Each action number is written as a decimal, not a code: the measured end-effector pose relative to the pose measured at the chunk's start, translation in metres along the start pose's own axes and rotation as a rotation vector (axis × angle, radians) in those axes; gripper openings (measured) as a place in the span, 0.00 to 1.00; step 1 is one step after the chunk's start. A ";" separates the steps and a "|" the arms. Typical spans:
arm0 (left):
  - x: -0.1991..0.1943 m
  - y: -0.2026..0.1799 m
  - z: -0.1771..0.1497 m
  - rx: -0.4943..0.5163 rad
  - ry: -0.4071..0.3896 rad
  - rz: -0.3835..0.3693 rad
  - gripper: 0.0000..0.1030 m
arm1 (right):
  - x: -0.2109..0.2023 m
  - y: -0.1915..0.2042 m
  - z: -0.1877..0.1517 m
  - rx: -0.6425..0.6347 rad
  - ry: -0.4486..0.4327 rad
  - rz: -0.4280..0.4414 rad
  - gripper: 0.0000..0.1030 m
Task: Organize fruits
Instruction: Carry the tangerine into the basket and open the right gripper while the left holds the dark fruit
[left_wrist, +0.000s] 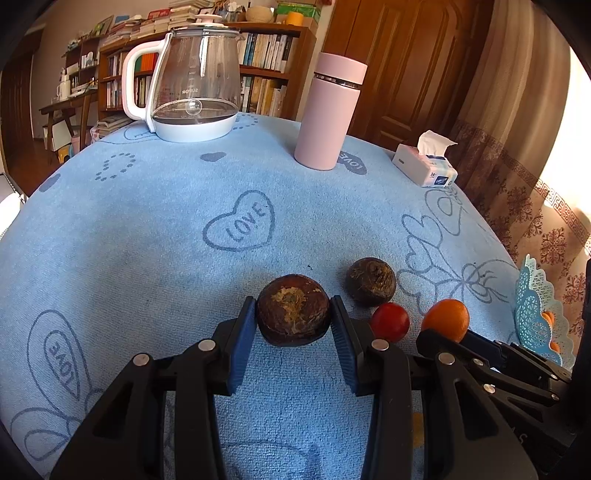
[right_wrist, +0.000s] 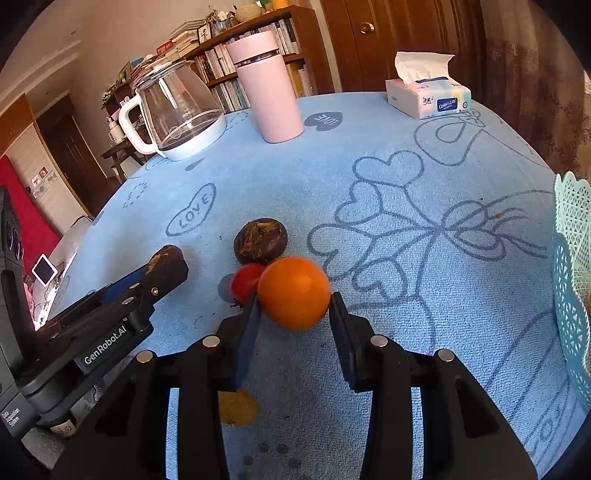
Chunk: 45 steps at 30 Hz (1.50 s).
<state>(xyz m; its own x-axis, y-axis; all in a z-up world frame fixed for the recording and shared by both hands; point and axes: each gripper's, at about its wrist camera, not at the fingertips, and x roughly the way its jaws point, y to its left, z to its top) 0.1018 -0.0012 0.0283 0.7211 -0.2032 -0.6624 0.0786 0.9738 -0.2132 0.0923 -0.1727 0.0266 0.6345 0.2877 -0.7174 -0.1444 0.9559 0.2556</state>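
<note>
My left gripper (left_wrist: 293, 314) is shut on a dark brown water chestnut (left_wrist: 293, 308) low over the blue cloth. A second brown chestnut (left_wrist: 370, 281) lies just to its right, with a small red tomato (left_wrist: 390, 322) beside it. My right gripper (right_wrist: 293, 301) is shut on an orange (right_wrist: 294, 292); the tomato (right_wrist: 246, 281) touches the orange's left side and the second chestnut (right_wrist: 260, 240) lies behind it. The left gripper (right_wrist: 162, 267) shows at the left of the right wrist view. A light blue lace basket (right_wrist: 570, 280) stands at the right edge.
At the back of the table stand a glass kettle (left_wrist: 195, 85), a pink thermos (left_wrist: 330, 110) and a tissue pack (left_wrist: 424, 164). The blue cloth (left_wrist: 147, 229) covers the table. The basket (left_wrist: 535, 314) holds orange fruit. A bookshelf and wooden door are behind.
</note>
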 end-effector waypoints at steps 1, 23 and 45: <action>-0.001 0.000 0.000 0.000 -0.001 0.000 0.39 | -0.001 0.000 0.000 0.001 -0.002 -0.001 0.38; -0.010 -0.011 -0.004 0.044 -0.042 0.006 0.39 | -0.061 -0.029 -0.004 0.094 -0.117 -0.064 0.38; -0.018 -0.025 -0.010 0.096 -0.076 0.009 0.39 | -0.131 -0.104 -0.023 0.275 -0.246 -0.250 0.38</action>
<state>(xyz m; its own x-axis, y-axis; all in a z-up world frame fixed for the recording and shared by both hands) 0.0800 -0.0229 0.0386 0.7719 -0.1895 -0.6068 0.1347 0.9816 -0.1352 0.0068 -0.3083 0.0791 0.7909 -0.0050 -0.6119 0.2226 0.9338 0.2800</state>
